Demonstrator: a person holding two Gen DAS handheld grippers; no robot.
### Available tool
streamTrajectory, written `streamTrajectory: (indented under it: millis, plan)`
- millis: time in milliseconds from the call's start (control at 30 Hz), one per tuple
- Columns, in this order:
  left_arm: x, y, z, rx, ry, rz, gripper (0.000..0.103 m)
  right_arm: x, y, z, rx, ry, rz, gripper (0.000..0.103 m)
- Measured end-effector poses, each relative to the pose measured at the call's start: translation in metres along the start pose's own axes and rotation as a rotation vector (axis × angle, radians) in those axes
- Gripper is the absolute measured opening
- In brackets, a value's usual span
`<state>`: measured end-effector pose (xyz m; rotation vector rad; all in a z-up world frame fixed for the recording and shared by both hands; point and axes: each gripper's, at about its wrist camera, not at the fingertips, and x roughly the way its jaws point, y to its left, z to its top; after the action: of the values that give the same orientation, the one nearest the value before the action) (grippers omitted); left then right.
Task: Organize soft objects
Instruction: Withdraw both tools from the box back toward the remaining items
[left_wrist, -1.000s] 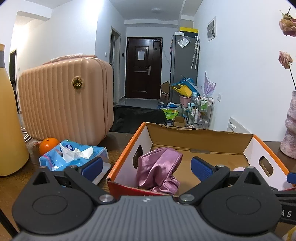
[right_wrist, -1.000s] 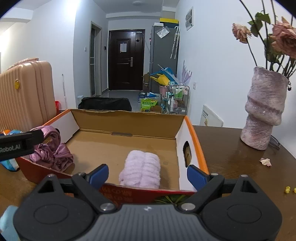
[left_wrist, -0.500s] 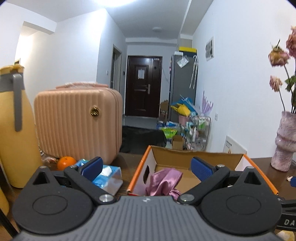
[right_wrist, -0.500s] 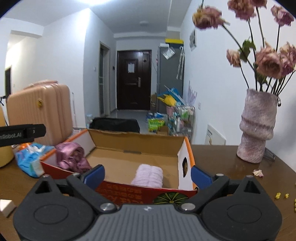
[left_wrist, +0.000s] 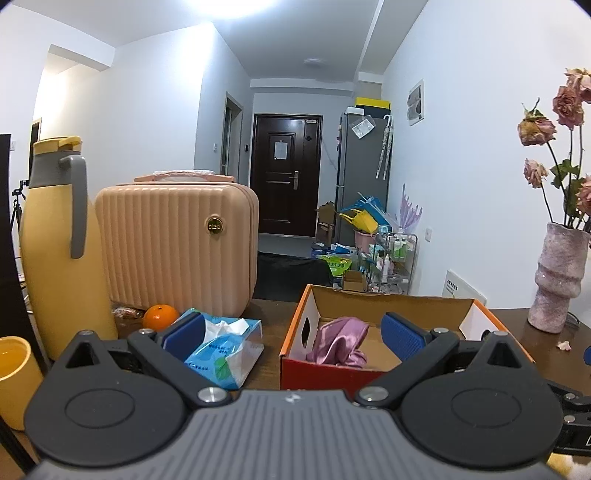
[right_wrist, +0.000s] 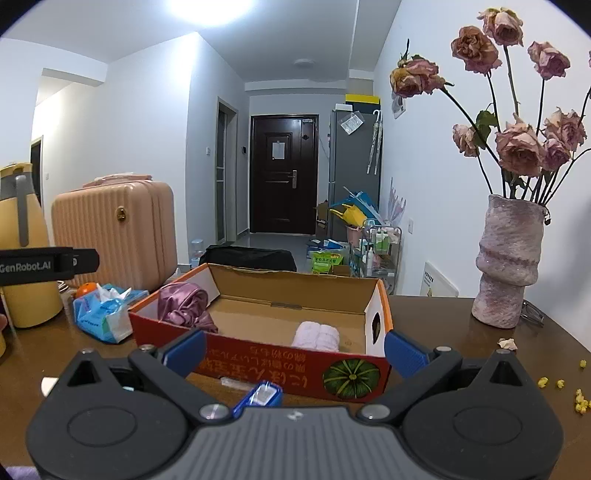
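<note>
Both soft things sit inside the open cardboard box (right_wrist: 295, 291) in the middle of the brown surface (right_wrist: 461, 343): the crumpled purple satin cloth (right_wrist: 184, 306) is bunched in the box's left end, and the rolled pale pink towel (right_wrist: 317, 335) lies near the front wall toward the right end, its long axis running away from the camera. The right claw (right_wrist: 293, 349) hangs short of the box's front wall with its jaws opening to their widest and nothing between them; the towel lies straight ahead of it and a little lower, past that wall. The left claw (left_wrist: 291, 334) also stands spread and empty, with the purple cloth (left_wrist: 338, 341) ahead of it in the box's near left corner. Judging by this, each hand is nearer its own item. A tissue pack (right_wrist: 105, 312) lies outside the box toward the surface's left side, nearer the left hand.
</note>
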<state>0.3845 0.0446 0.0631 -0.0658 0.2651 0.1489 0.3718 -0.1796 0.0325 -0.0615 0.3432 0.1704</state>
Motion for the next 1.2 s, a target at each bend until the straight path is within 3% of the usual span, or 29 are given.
streamTrajectory:
  millis: [733,1200]
  plan:
    - [-0.077,-0.004,-0.029,0.056,-0.042,-0.028,0.103,-0.067,0.005,-0.035,0.020,-0.025,0.023,0.103]
    - [-0.113,0.000,-0.059,0.077,-0.019,-0.052,0.103,-0.097,0.011,-0.062,0.023,-0.010,0.052,0.103]
